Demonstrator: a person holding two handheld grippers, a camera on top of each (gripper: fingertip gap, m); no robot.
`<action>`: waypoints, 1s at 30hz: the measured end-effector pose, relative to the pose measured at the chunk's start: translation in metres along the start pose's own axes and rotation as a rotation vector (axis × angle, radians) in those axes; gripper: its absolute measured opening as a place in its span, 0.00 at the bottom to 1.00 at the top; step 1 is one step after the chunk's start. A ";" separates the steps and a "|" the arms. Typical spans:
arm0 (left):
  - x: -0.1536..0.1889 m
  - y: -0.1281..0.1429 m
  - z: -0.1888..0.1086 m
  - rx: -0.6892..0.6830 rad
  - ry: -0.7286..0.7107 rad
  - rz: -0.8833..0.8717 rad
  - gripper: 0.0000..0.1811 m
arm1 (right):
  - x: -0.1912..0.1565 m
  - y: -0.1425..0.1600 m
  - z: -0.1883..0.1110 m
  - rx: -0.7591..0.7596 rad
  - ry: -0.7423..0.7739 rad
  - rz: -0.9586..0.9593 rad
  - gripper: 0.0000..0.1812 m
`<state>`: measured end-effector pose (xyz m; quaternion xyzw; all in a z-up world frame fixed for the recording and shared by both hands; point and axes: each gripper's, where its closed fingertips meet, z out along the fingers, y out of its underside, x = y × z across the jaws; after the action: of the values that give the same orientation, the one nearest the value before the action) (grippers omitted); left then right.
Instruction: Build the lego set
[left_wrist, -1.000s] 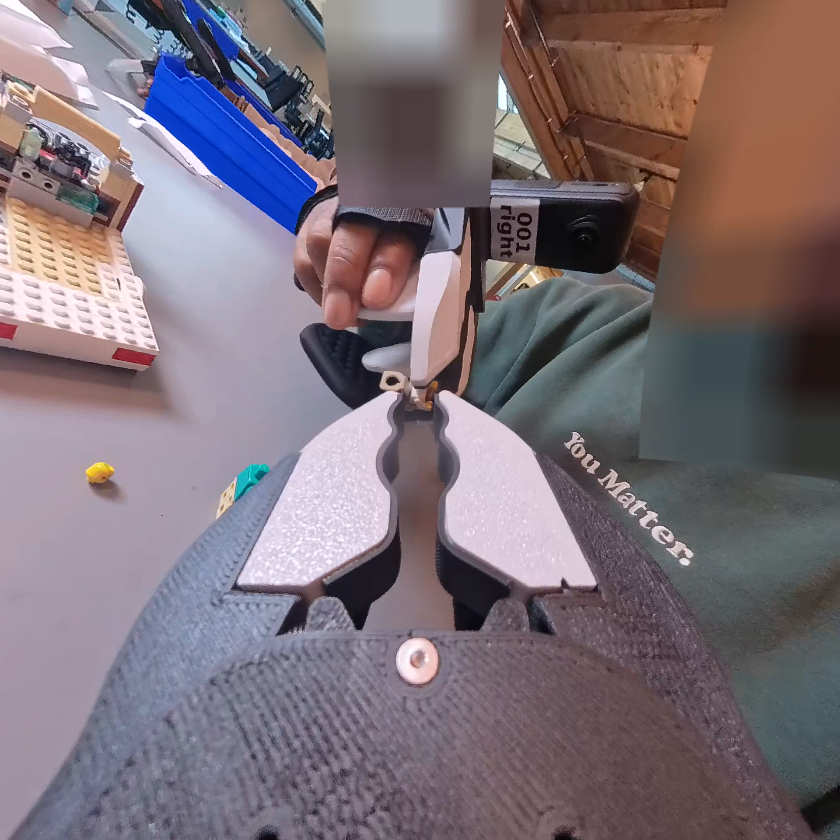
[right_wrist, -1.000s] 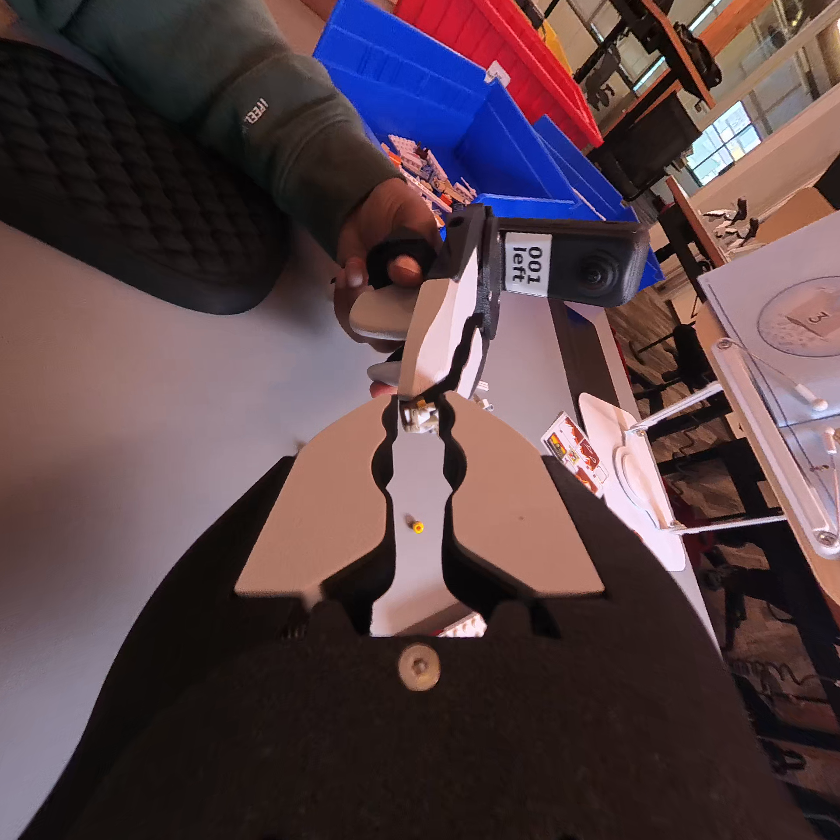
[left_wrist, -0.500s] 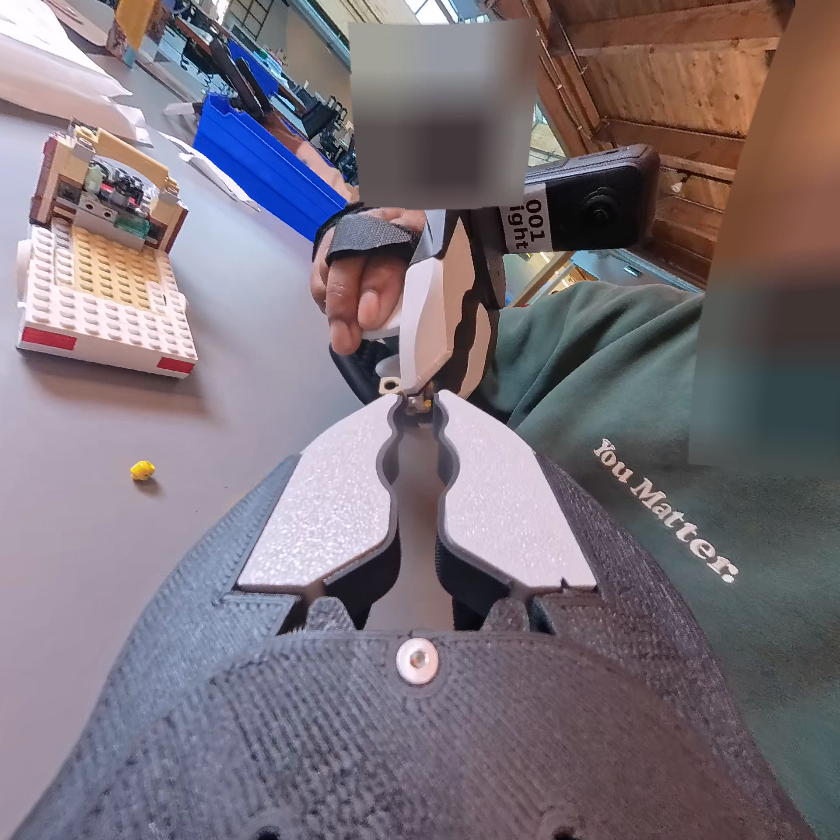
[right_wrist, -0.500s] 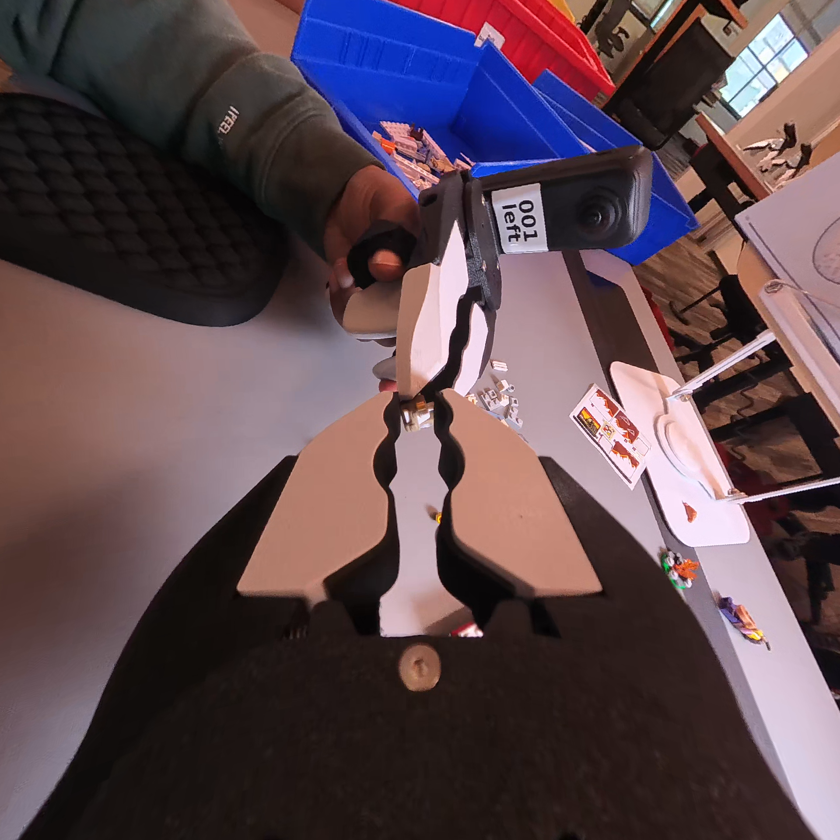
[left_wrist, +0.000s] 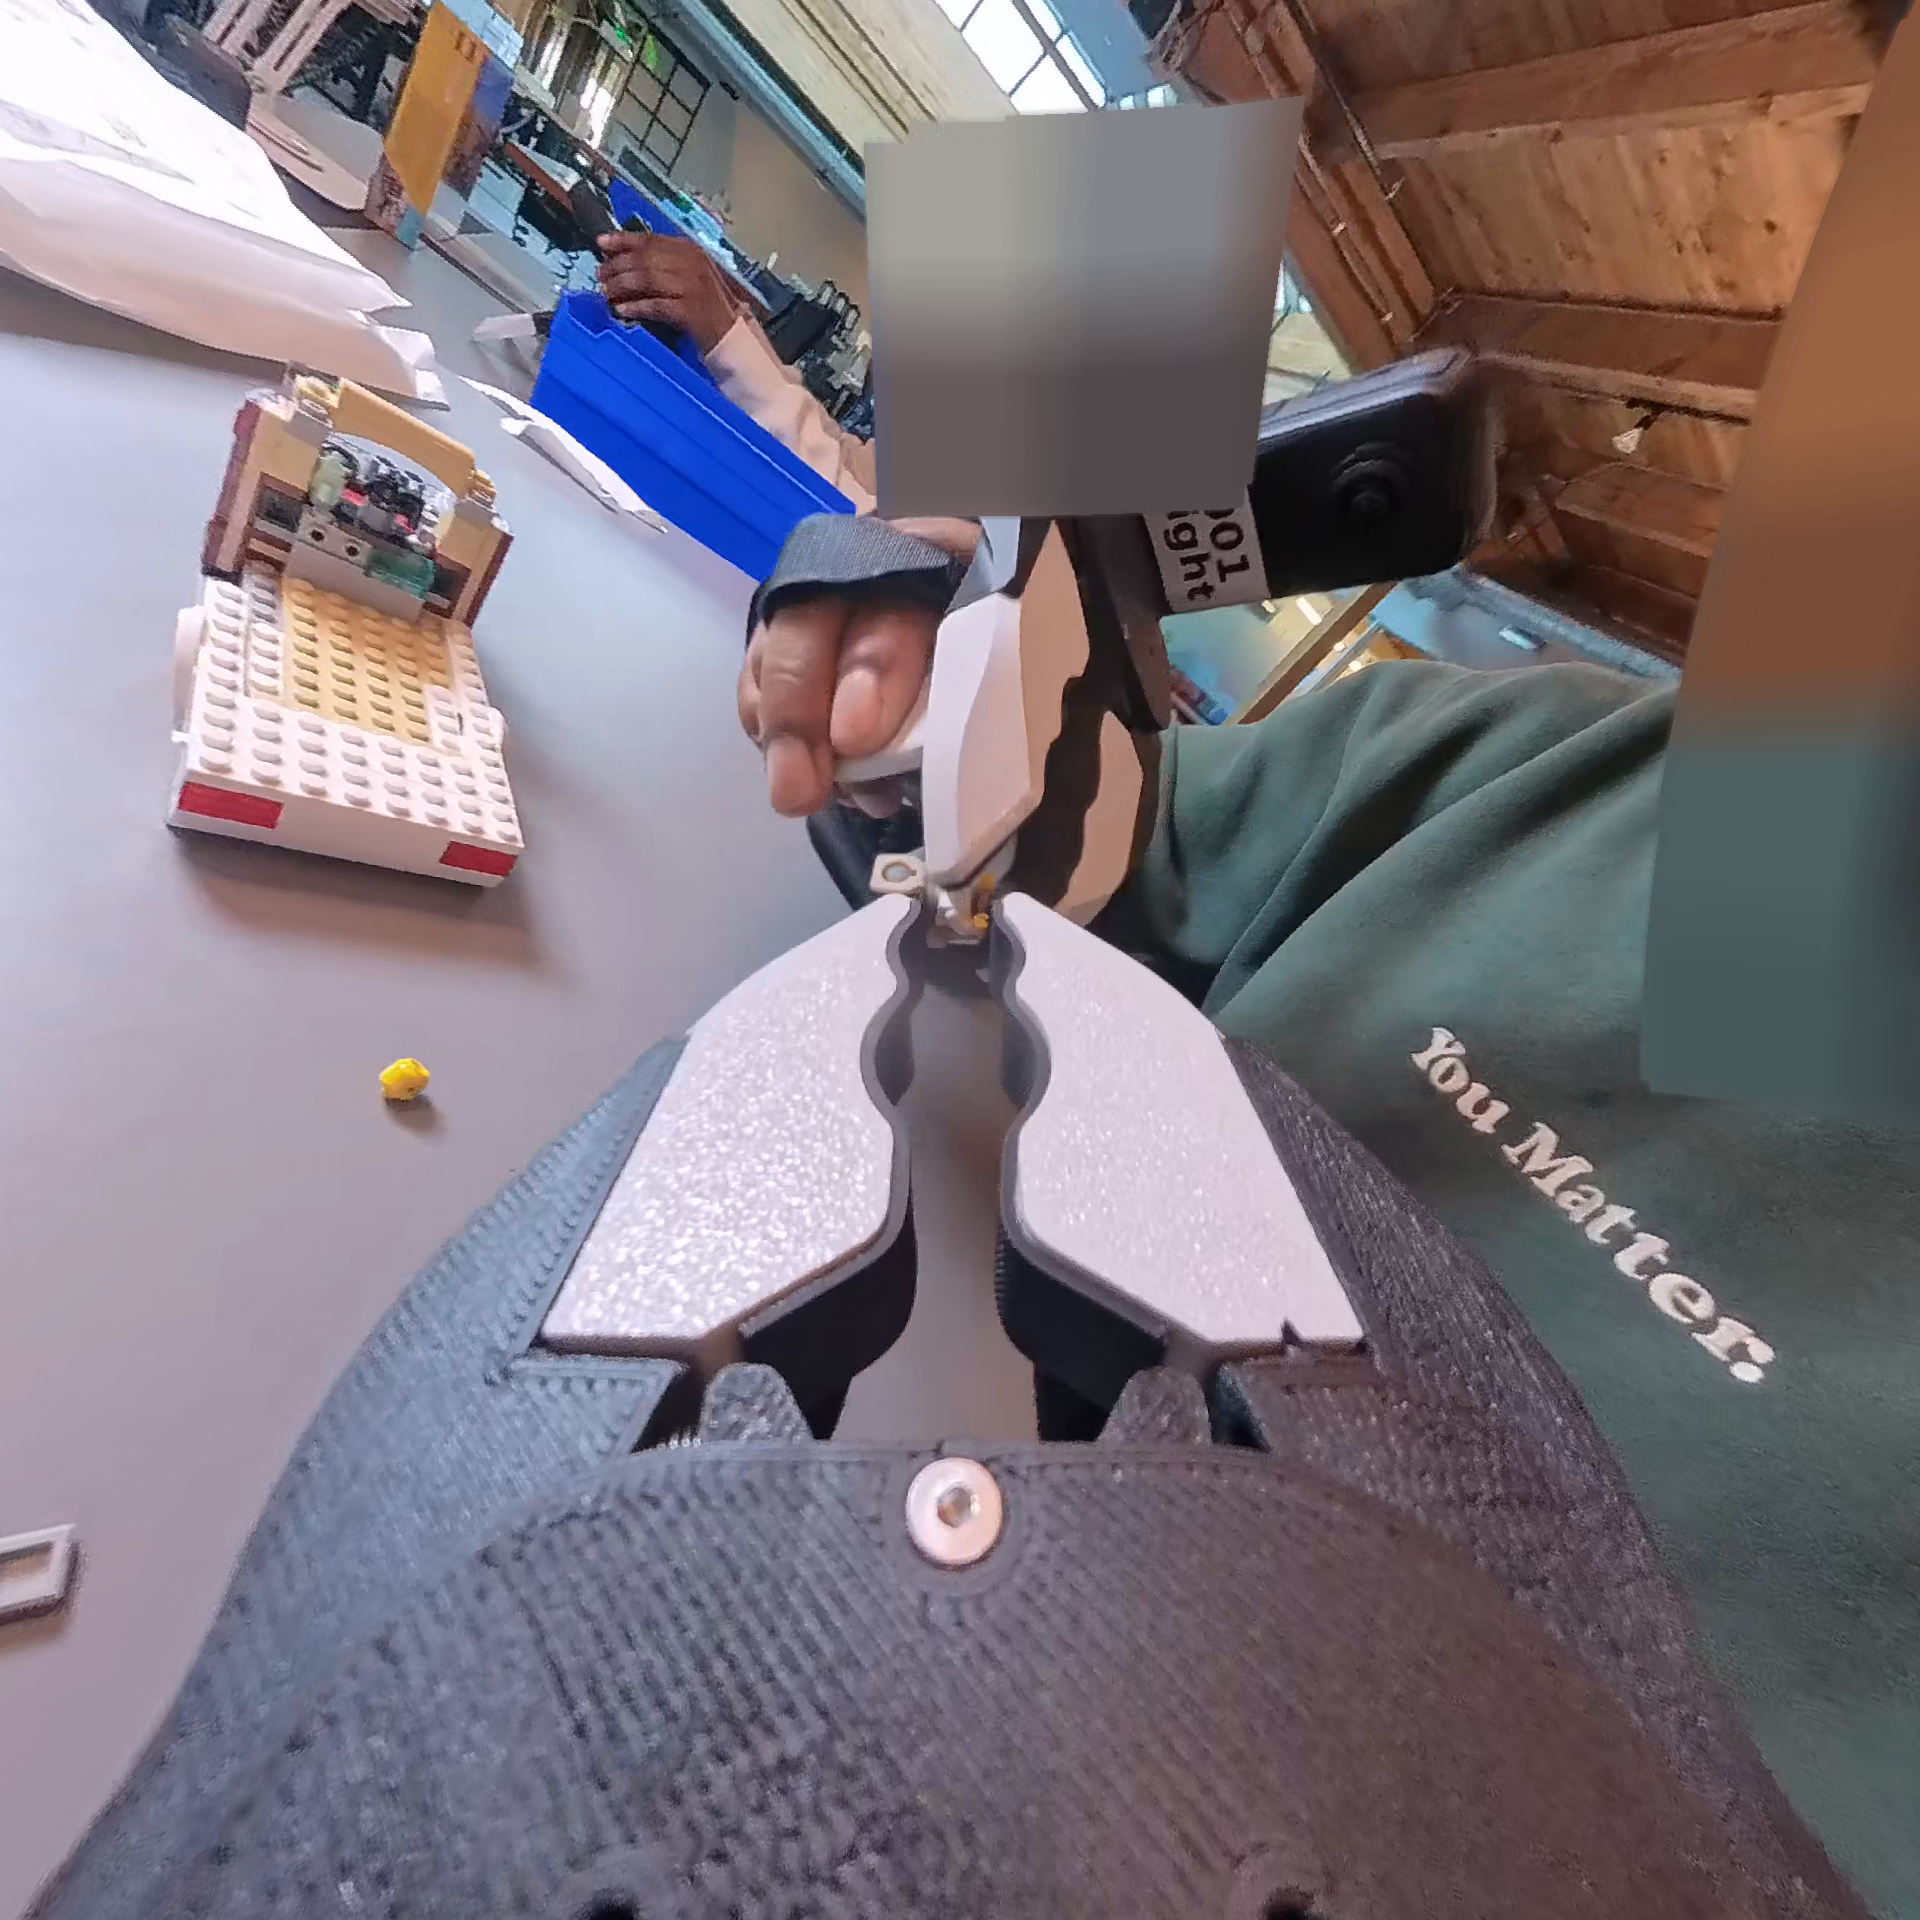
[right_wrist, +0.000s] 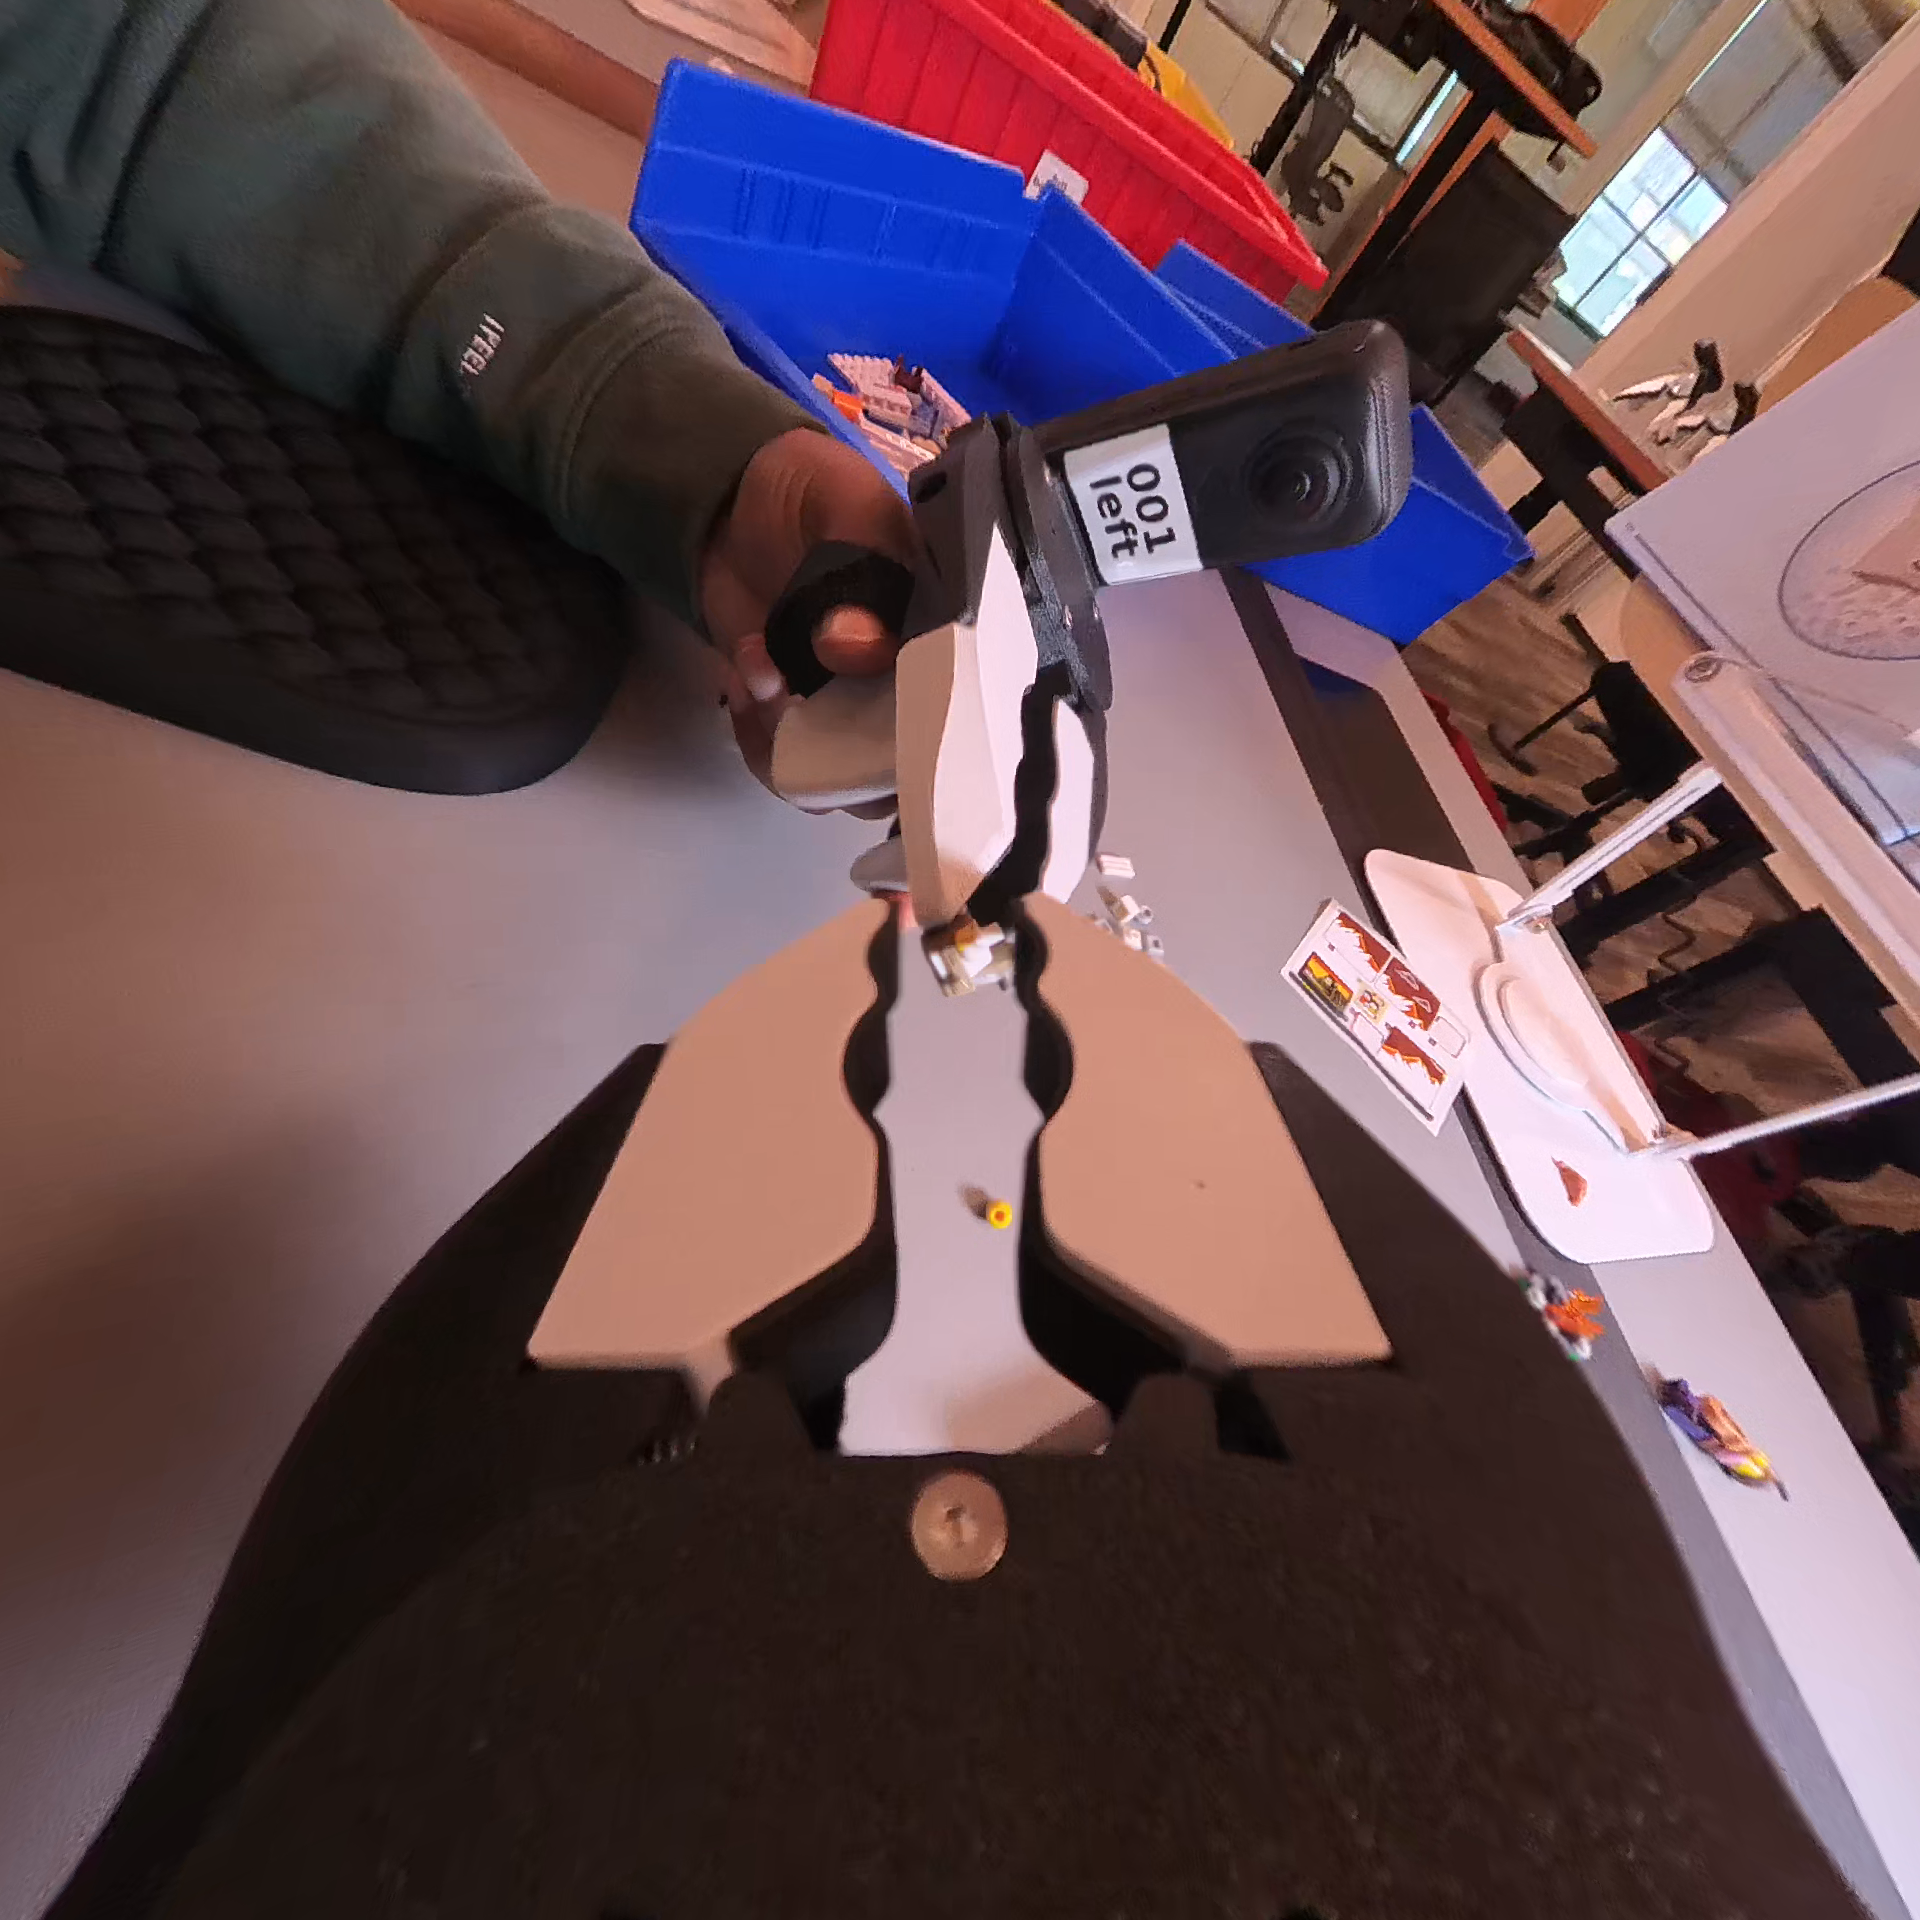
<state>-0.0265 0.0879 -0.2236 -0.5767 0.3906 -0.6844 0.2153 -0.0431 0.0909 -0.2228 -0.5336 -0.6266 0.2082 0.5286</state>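
In the left wrist view my left gripper (left_wrist: 956, 920) is shut on a small grey lego piece (left_wrist: 961, 914) with a yellow bit. The right gripper (left_wrist: 961, 883) comes down from above and meets it tip to tip on the same small assembly; a grey ring part (left_wrist: 899, 871) sticks out to the left. In the right wrist view my right gripper (right_wrist: 961, 935) is shut on the small grey piece (right_wrist: 966, 961), and the left gripper (right_wrist: 971, 909) grips it from above. The partly built lego model (left_wrist: 343, 665), a white and tan studded base with a brown back wall, sits on the table at the left.
A yellow piece (left_wrist: 403, 1077) and a dark grey frame piece (left_wrist: 31, 1569) lie on the grey table. Blue bins (right_wrist: 914, 249), a red bin (right_wrist: 1039, 135), a sticker sheet (right_wrist: 1377, 1013), a white stand base (right_wrist: 1538, 1049), loose pieces (right_wrist: 1127, 914) and a black pad (right_wrist: 260, 551) are around. Left and right tips are no more than a few centimetres apart.
Both grippers have stayed tip to tip on the small piece while tilting and shifting together. The lego model now shows closer in the left wrist view.
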 end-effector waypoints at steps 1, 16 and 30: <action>-0.002 0.000 -0.001 -0.011 -0.024 0.020 0.06 | -0.001 -0.002 -0.002 0.010 -0.013 0.012 0.19; -0.039 0.042 0.005 -0.368 -0.428 0.552 0.06 | -0.020 0.058 -0.001 -0.209 -0.156 0.309 0.22; -0.046 0.058 0.009 -0.445 -0.469 0.639 0.06 | -0.026 0.066 0.004 -0.235 -0.168 0.300 0.15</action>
<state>-0.0161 0.0842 -0.2972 -0.5989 0.6272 -0.3340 0.3693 -0.0207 0.0917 -0.2899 -0.6596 -0.6018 0.2540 0.3718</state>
